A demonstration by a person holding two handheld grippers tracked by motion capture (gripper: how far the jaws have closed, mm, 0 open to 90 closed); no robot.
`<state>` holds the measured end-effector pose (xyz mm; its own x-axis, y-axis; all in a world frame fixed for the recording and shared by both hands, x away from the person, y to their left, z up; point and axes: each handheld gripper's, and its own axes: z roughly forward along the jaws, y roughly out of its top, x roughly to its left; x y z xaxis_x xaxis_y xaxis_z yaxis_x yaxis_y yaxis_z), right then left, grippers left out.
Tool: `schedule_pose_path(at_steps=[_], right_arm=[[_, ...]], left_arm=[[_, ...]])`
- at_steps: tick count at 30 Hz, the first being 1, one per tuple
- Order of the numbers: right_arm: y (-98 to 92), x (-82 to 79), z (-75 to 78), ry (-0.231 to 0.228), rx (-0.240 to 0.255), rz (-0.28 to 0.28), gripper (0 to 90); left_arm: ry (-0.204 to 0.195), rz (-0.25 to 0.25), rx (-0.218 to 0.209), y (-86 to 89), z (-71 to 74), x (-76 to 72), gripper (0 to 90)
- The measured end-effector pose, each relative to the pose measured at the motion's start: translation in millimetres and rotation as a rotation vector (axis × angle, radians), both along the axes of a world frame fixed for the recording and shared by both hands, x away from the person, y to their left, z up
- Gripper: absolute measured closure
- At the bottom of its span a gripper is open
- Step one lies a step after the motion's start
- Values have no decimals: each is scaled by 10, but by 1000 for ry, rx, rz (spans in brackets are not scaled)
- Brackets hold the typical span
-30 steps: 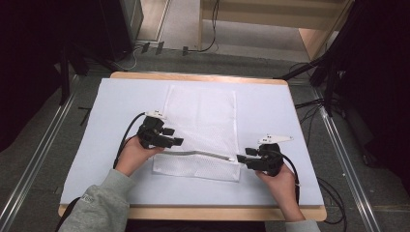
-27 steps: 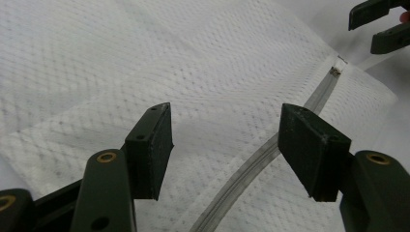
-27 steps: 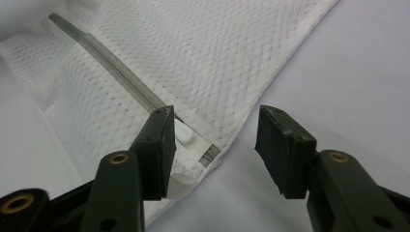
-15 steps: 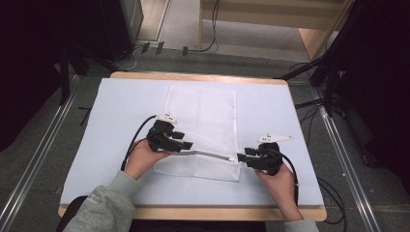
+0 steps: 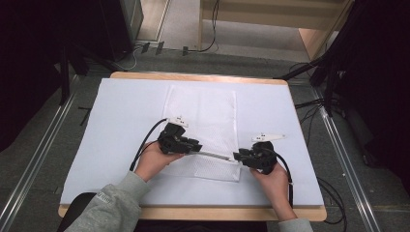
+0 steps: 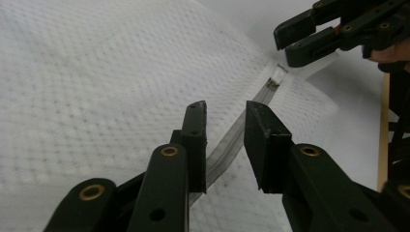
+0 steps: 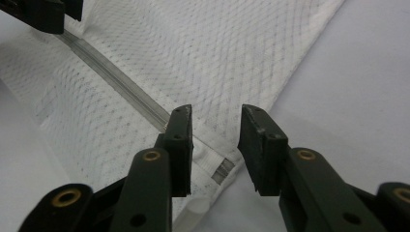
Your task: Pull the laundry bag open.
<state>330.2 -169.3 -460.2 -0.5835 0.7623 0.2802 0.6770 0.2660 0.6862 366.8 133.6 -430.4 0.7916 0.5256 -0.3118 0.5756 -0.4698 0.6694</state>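
High view, bag: a white mesh zip bag (image 5: 203, 130) lies flat on the pale blue sheet (image 5: 116, 111) that covers the wooden surface (image 5: 193, 76); its near end lies between the two tools.
High view, zipper: a grey translucent zipper strip (image 5: 215, 155) runs across the bag's near end, from the left tool to the right tool.
High view, left tool: the left tool (image 5: 193, 146), black and held in a hand with a grey sleeve (image 5: 104, 210), sits at the strip's left end, pointing toward the right tool.
High view, right tool: the right tool (image 5: 238, 156) sits at the strip's right end, at the bag's right edge, facing the left one.
Left gripper view, tool state: the left tool (image 6: 225, 140) has just been closing; its jaws stand narrow, one on either side of the zipper strip (image 6: 232, 140), with a gap visible at the right-hand pad, so not yet pinching.
Left gripper view, far end: beyond its tips the strip runs up to a small slider (image 6: 273, 83), just below the right tool (image 6: 309, 41).
Right gripper view, tool state: the right tool (image 7: 215, 140) has also just been closing; its jaws are narrow but apart, over the bag's white hemmed corner (image 7: 212, 164).
Right gripper view, strip: the zipper strip (image 7: 116, 82) passes behind the left-hand pad and runs away to the left tool (image 7: 41, 14) at the top left.
Right gripper view, sheet: bare pale sheet (image 7: 358, 77) lies right of the tool.
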Motion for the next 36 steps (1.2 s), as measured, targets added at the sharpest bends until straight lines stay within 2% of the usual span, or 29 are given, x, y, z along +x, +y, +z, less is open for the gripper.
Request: schedule_pose_path(at_steps=[4, 5, 10, 19, 22, 29, 36], right_arm=[[35, -4, -1, 10, 3, -4, 781], [38, -4, 1, 14, 4, -3, 810], [50, 22, -8, 34, 17, -6, 900], [95, 85, -102, 79, -10, -1, 900], [102, 94, -122, 81, -14, 6, 900], [82, 100, -134, 95, 4, 9, 900], [61, 90, -141, 124, 23, 30, 900]], left_arm=[[-7, -26, 24, -116, -56, -4, 890], [-12, -29, 26, -148, -73, -7, 900], [21, -48, 34, -266, -179, -17, 900], [38, -73, 73, -351, -283, -39, 900], [42, -83, 92, -371, -338, -43, 900], [38, -91, 81, -380, -364, -49, 900], [24, -101, 93, -381, -360, -57, 893]])
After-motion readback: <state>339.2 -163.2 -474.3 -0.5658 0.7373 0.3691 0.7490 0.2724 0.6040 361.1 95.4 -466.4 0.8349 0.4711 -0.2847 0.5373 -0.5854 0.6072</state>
